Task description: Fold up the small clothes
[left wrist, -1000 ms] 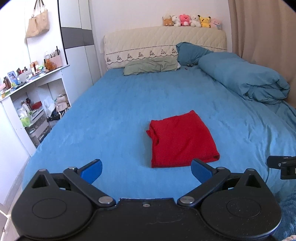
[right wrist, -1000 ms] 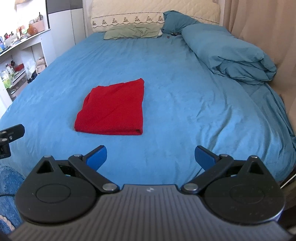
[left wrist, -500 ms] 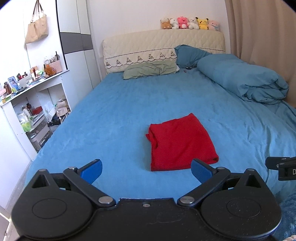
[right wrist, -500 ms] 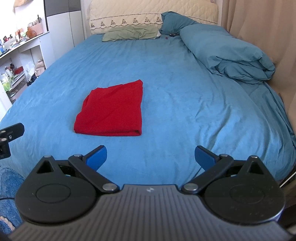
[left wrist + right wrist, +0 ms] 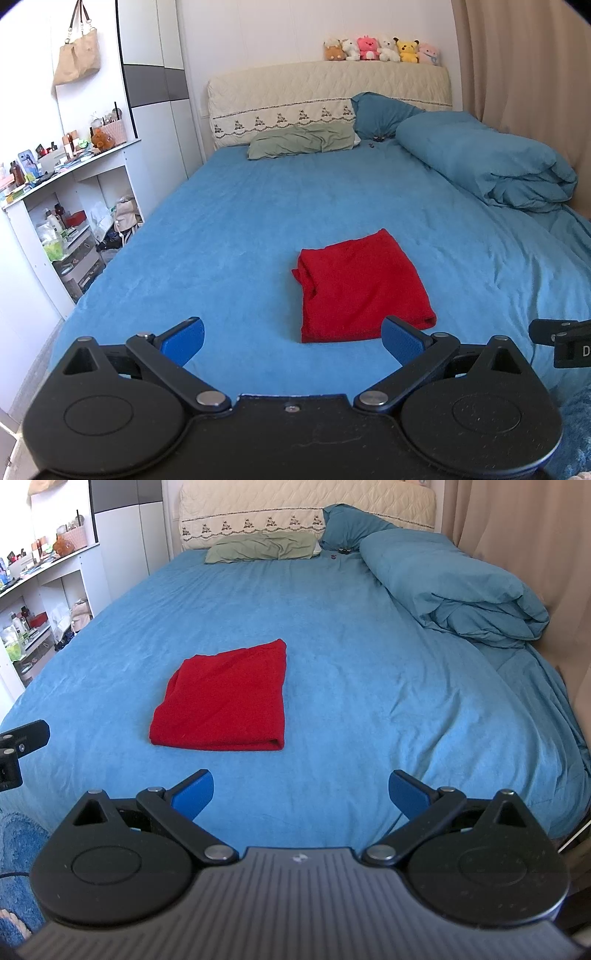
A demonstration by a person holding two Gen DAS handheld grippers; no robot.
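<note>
At the far left a white shelf unit point(image 5: 74, 206) stands against the bed's side, crowded with bottles and small items too tiny to identify, and a beige handbag point(image 5: 77, 55) hangs on the wall above it. The left gripper point(image 5: 291, 341) hovers over the near edge of the blue bed point(image 5: 240, 229), its blue-padded jaws spread wide and holding nothing. Just beyond it, slightly right of its centre line, the red garment point(image 5: 360, 290) lies folded into a neat rectangle, flat on the sheet and touched by neither tool; nothing lies between it and either gripper. A green pillow point(image 5: 301, 140) rests by the quilted headboard point(image 5: 328, 92), which carries a row of plush toys point(image 5: 380, 48). To the right, a rolled blue duvet point(image 5: 487, 166) runs along the curtain side, well apart from the garment. The right gripper point(image 5: 301, 795) also hangs wide open and empty, the garment ahead to its left. Each tool shows only as a black sliver at the other view's edge.
</note>
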